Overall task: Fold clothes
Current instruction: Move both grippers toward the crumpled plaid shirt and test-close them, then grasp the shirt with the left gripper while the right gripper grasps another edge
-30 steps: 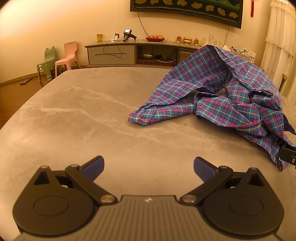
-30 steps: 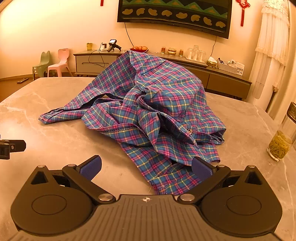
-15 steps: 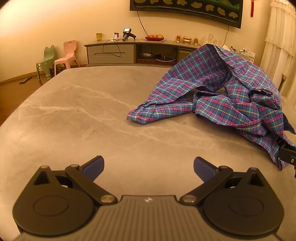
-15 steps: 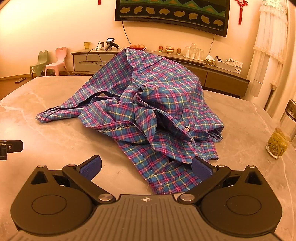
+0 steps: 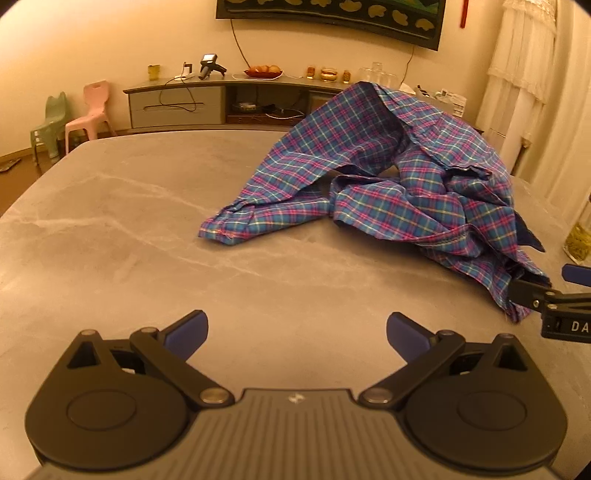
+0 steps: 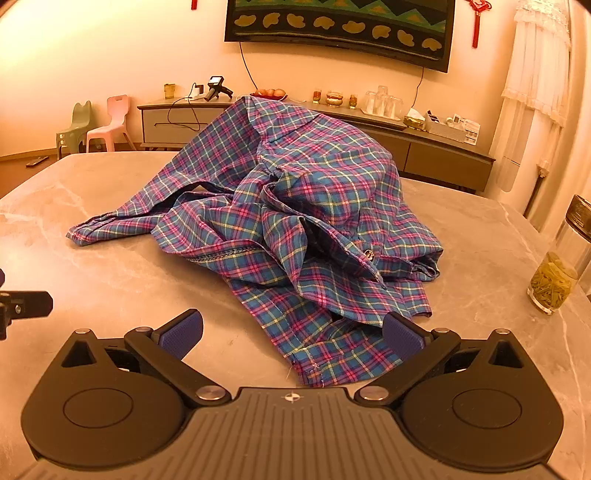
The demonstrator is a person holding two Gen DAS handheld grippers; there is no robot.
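Left gripper [image 5: 297,332]: jaws wide apart, holding nothing
Right gripper [image 6: 293,332]: jaws wide, empty
Shirt [image 6: 280,221]: crumpled, hem lying between the right gripper's fingers, ahead-right of the left

Both views carry a warm amber indoor cast, moderately bright and even. Strong fisheye distortion bows the wall hanging [image 6: 338,31] and darkens the frame corners. The marble tabletop [image 5: 110,229] shows soft, diffuse sheen without hard glare. The plaid shirt [image 6: 280,214] casts only faint shadows. Focus is sharp centrally; the curtain [image 6: 535,85] is slightly overexposed.
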